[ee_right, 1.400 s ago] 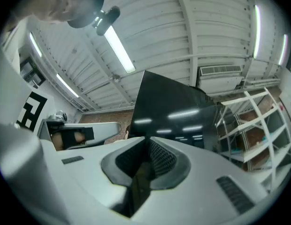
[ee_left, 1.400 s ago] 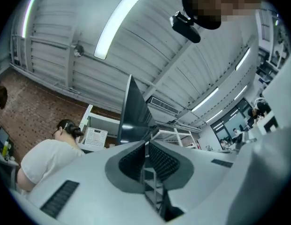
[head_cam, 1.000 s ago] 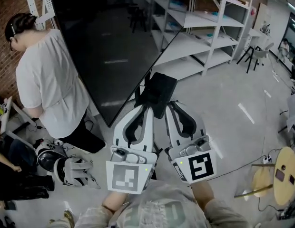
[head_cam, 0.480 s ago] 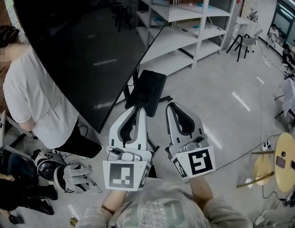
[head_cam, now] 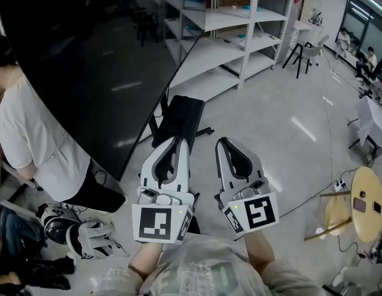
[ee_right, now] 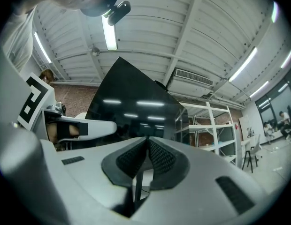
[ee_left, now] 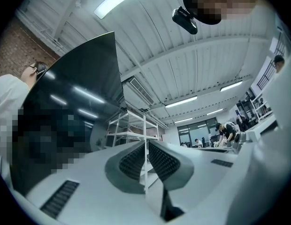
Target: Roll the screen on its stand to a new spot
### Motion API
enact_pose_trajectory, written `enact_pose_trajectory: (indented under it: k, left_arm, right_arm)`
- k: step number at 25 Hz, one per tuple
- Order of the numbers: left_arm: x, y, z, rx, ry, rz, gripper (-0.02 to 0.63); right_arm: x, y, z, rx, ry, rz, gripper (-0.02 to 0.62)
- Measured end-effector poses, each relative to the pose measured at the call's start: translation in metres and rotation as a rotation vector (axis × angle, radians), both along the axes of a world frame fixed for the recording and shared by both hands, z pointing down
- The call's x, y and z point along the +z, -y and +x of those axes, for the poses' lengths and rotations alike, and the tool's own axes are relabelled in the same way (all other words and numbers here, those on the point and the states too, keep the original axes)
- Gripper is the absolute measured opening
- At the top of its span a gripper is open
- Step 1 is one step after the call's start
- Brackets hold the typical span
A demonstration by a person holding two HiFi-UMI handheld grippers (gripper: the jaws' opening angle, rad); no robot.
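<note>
1. A person in a white shirt [head_cam: 28,140] stands at the far left, close beside the screen.
2. The screen [head_cam: 86,60], big and dark, fills the upper left. The black part of its stand [head_cam: 178,119] is just in front of the grippers.
3. The left gripper [head_cam: 176,139] has its jaws pressed together, with nothing between them.
4. The right gripper [head_cam: 223,141] is beside it, its jaws also together and empty.
5. White shelves [head_cam: 240,17] stand behind, and a round wooden table [head_cam: 368,202] is at the far right.

Left gripper [head_cam: 176,142] and right gripper [head_cam: 223,143] side by side, fingers [ee_left: 131,161] closed, nothing held
</note>
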State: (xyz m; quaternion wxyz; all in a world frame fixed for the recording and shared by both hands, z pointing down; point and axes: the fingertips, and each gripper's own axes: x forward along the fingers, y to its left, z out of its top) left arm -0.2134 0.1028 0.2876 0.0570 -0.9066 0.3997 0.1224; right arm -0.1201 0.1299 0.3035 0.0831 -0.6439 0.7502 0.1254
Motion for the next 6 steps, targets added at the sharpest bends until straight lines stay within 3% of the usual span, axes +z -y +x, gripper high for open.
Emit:
enact_pose_trajectory:
  k: [6]
  left_arm:
    - [0.003, -0.002, 0.012, 0.025, 0.010, -0.011, 0.035]
  right_arm:
    - [0.005, -0.005, 0.017, 0.042, 0.017, -0.028, 0.031]
